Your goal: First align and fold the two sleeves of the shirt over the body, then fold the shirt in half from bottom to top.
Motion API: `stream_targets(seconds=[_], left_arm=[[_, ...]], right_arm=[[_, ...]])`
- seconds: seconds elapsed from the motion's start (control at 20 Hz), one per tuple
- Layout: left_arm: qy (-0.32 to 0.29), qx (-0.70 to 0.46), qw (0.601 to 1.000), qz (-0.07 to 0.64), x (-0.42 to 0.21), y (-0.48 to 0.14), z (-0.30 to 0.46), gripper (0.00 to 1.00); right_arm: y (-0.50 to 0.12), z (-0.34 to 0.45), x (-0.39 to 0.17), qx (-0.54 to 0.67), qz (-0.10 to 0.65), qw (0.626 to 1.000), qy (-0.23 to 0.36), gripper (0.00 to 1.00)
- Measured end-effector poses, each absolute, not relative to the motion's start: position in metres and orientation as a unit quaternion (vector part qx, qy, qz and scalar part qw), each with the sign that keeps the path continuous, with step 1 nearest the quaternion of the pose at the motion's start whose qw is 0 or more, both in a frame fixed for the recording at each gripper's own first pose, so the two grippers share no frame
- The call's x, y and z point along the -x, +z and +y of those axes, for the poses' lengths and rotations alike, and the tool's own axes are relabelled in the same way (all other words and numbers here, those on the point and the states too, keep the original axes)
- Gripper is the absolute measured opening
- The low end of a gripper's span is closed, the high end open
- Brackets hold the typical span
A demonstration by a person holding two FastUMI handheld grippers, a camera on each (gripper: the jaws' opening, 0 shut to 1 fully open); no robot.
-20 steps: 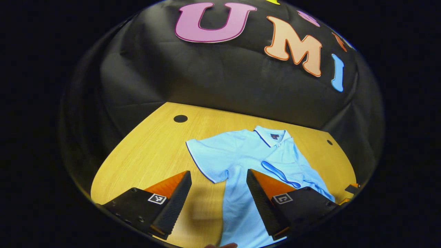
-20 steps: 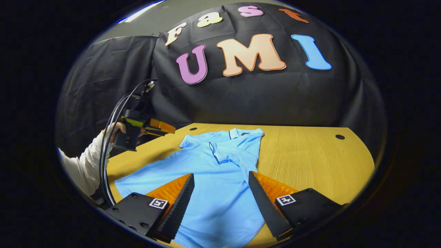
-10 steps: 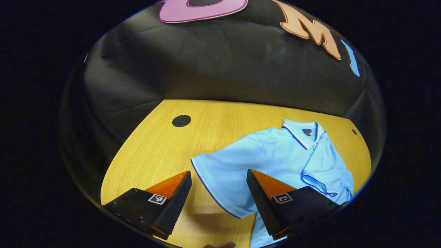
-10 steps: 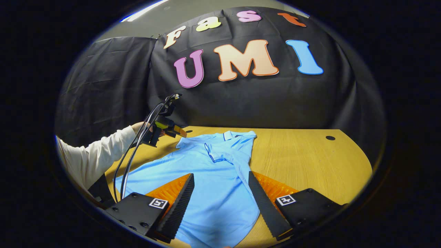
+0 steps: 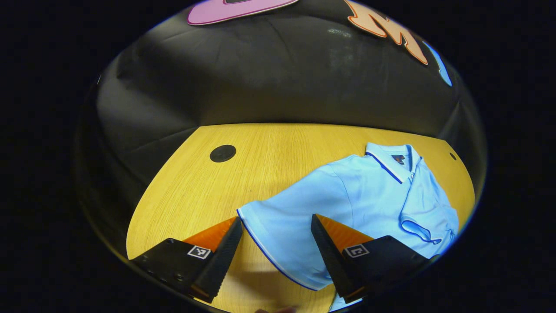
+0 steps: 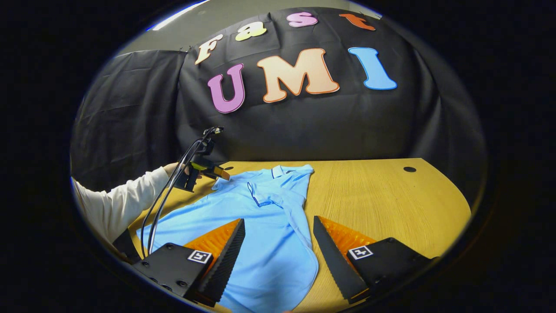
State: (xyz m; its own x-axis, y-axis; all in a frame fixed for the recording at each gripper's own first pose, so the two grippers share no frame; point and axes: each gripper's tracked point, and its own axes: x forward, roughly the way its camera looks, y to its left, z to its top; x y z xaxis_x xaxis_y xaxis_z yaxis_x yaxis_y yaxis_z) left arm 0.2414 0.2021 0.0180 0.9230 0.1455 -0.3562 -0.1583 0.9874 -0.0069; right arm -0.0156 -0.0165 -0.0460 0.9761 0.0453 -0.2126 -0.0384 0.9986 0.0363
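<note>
A light blue polo shirt [image 5: 365, 191] [image 6: 256, 226] lies flat on the wooden table [image 5: 260, 156], collar toward the booth wall. Its right sleeve [image 6: 260, 198] is folded over the body. The other sleeve [image 5: 278, 234] is spread out on the table. My left gripper [image 5: 274, 250] hovers open over that sleeve's hem, with the cloth between its fingers but not pinched. In the right gripper view the left gripper [image 6: 204, 167] is held by a hand beside the shirt's shoulder. My right gripper [image 6: 278, 248] stands open above the shirt's lower right side.
The table [image 6: 391, 204] has round black grommet holes [image 5: 223, 153] [image 6: 409, 169]. A white sleeve [image 6: 117, 206] and black cables [image 6: 165, 204] reach in from the left of the right gripper view. Bare wood lies right of the shirt.
The left gripper has moved forward and left, from the shirt's body to the spread sleeve. The right gripper has drawn back slightly toward the hem. Both stayed open.
</note>
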Motion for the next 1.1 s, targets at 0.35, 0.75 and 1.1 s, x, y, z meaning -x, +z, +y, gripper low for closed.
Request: stream_targets(seconds=[0.35,0.75,1.1], left_arm=[[0.060,0.026,0.982,0.176,-0.241,0.017,0.201,0.92],[0.058,0.054,0.987,0.142,-0.244,0.023,0.191,0.22],[0.030,0.094,0.989,0.108,-0.247,0.038,0.175,0.00]], right_arm=[[-0.055,-0.018,0.015,-0.022,0.116,0.993,0.025,0.98],[-0.065,-0.016,0.020,-0.004,0.131,0.991,0.038,0.98],[-0.064,-0.016,0.017,-0.001,0.133,0.990,0.041,0.98]])
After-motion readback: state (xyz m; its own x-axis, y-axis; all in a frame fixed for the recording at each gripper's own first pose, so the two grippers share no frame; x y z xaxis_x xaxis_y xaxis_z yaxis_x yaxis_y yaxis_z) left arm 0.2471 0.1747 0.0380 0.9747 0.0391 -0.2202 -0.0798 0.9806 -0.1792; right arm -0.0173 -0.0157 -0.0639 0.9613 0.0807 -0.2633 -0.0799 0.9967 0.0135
